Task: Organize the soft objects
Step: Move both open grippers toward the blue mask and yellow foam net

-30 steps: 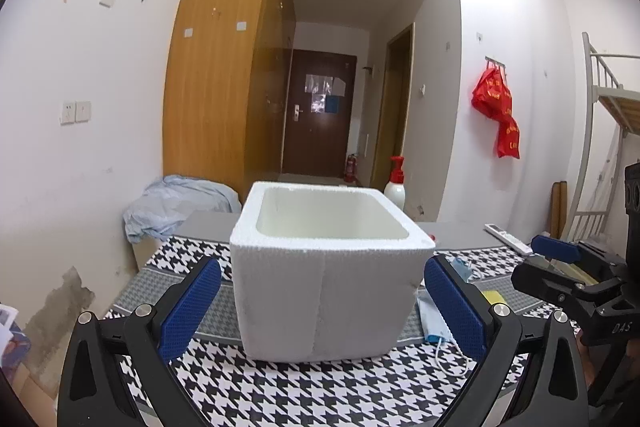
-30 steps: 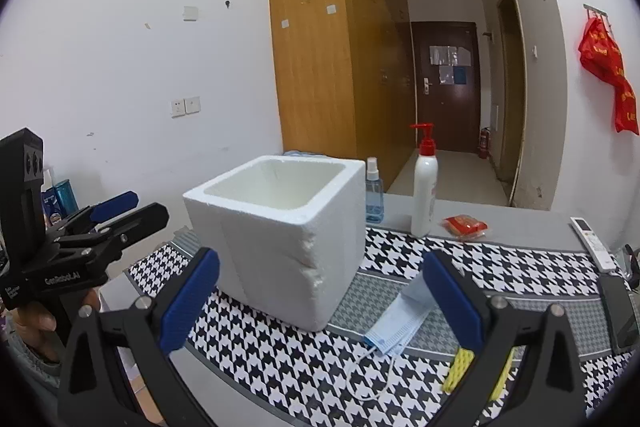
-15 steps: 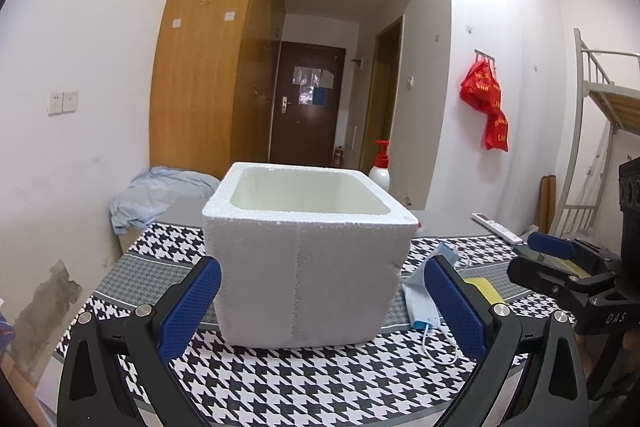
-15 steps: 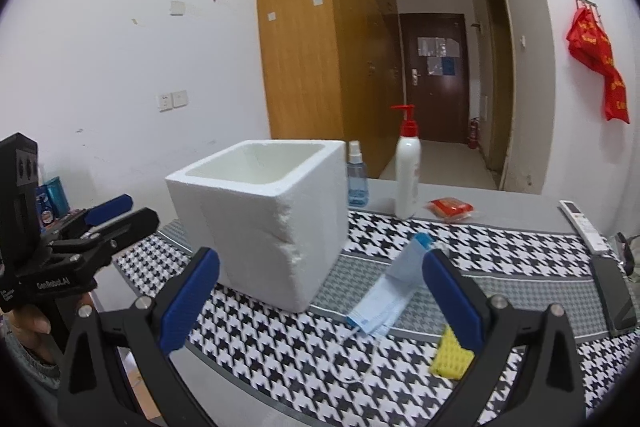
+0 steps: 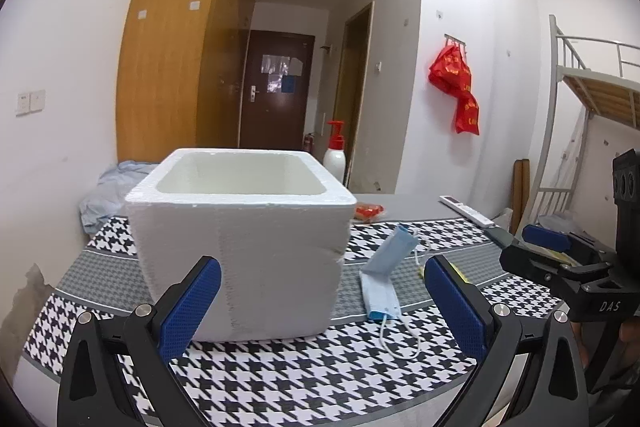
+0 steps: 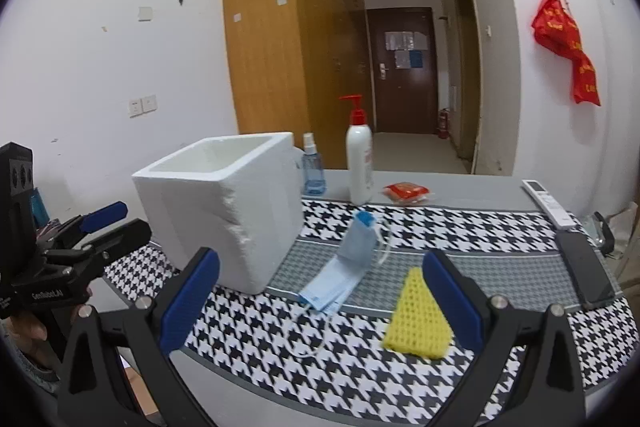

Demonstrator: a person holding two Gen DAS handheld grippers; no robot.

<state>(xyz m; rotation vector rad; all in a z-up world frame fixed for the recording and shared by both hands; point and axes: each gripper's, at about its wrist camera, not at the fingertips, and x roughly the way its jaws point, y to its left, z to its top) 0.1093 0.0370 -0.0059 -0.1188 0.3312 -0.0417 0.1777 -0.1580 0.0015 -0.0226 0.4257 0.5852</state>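
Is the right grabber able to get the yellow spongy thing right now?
Probably yes. The right gripper is open, and the yellow sponge lies uncovered on the table just ahead by its right finger, with nothing between.

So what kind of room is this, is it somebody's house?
Probably a dorm room or a small flat. There is a metal bunk bed by the wall, a tall wooden wardrobe, and a short hallway to a brown front door. The table holds everyday things.

A grey table [image 6: 472,187] carries a houndstooth cloth [image 6: 460,223]. On the cloth stand a white foam box [image 6: 224,211], a blue face mask [image 6: 344,267], a yellow mesh sleeve [image 6: 418,315] and a dark phone [image 6: 586,269]; behind lie a pump bottle [image 6: 359,163], spray bottle [image 6: 311,169], red packet [image 6: 406,191] and remote [image 6: 546,203]
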